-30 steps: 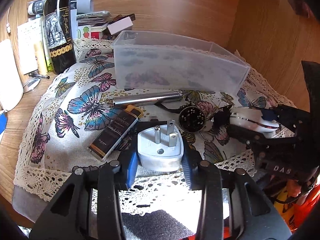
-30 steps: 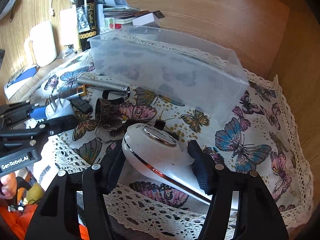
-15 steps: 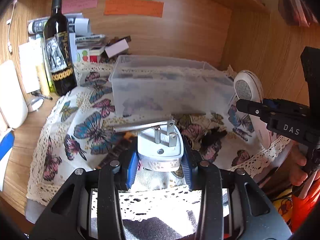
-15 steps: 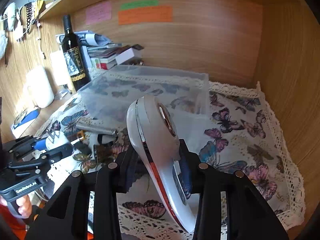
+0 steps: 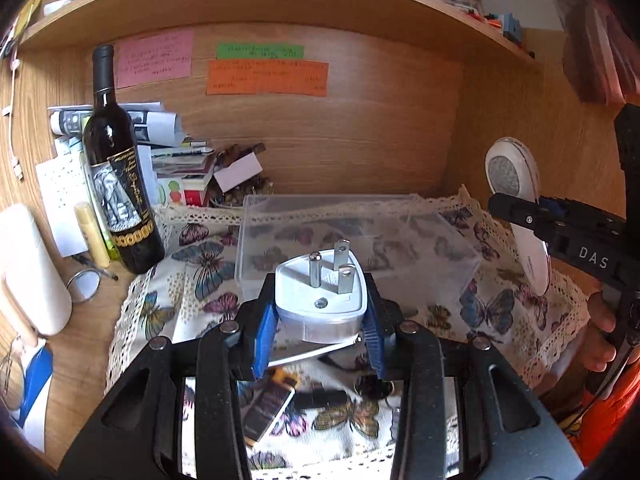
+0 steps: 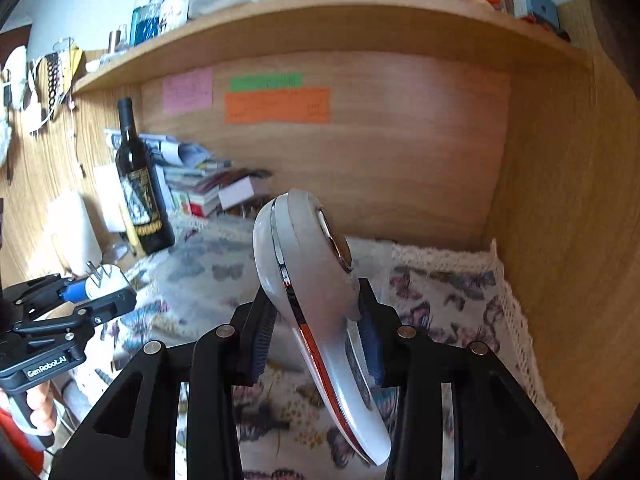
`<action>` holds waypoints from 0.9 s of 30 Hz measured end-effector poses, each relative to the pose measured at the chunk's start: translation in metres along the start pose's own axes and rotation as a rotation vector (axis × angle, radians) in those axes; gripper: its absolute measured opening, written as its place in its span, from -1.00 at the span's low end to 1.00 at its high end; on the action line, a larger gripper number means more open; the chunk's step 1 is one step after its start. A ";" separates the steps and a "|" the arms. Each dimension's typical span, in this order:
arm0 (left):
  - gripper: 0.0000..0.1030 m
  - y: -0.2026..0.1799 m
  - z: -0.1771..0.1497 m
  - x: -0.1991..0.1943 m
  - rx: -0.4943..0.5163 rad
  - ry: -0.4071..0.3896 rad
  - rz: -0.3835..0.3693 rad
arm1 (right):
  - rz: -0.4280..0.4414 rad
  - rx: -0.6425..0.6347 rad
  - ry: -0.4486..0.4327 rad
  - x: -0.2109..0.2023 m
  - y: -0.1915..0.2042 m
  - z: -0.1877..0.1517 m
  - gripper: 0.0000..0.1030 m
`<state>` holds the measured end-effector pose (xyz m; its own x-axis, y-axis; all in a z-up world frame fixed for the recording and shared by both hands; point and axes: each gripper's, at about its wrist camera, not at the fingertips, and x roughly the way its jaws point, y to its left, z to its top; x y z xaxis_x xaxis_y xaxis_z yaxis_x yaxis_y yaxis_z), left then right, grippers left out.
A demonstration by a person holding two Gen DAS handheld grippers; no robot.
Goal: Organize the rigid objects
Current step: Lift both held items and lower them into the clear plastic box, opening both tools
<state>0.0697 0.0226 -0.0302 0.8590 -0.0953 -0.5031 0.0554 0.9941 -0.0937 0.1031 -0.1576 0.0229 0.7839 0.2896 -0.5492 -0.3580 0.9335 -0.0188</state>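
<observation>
Left tongs [image 5: 318,326]: closed on a white three-pin plug adapter [image 5: 320,300], pins up, held in the air in front of the clear plastic bin [image 5: 352,240] that stands on the butterfly cloth [image 5: 200,280] of the worktop. Right tongs [image 6: 316,344]: clamped on a white handheld device with a chrome seam [image 6: 316,300], held tilted above the cloth. Left view only: a boxed item [image 5: 266,408] and a metal rod [image 5: 308,354] lying on the cloth beneath the tongs, and the device's round mesh face [image 5: 505,171]; right view only: bottles on the upper shelf [image 6: 320,12]; both: wine bottle [image 5: 116,176].
</observation>
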 end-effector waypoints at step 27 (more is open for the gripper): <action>-0.25 0.027 0.044 0.112 0.029 0.175 0.000 | 0.039 -0.009 0.124 0.115 -0.002 0.032 -0.31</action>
<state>0.1894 0.0408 -0.0511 0.7571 -0.1008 -0.6455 0.0723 0.9949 -0.0706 0.2099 -0.1197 -0.0132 0.7010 0.2969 -0.6484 -0.3923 0.9198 -0.0029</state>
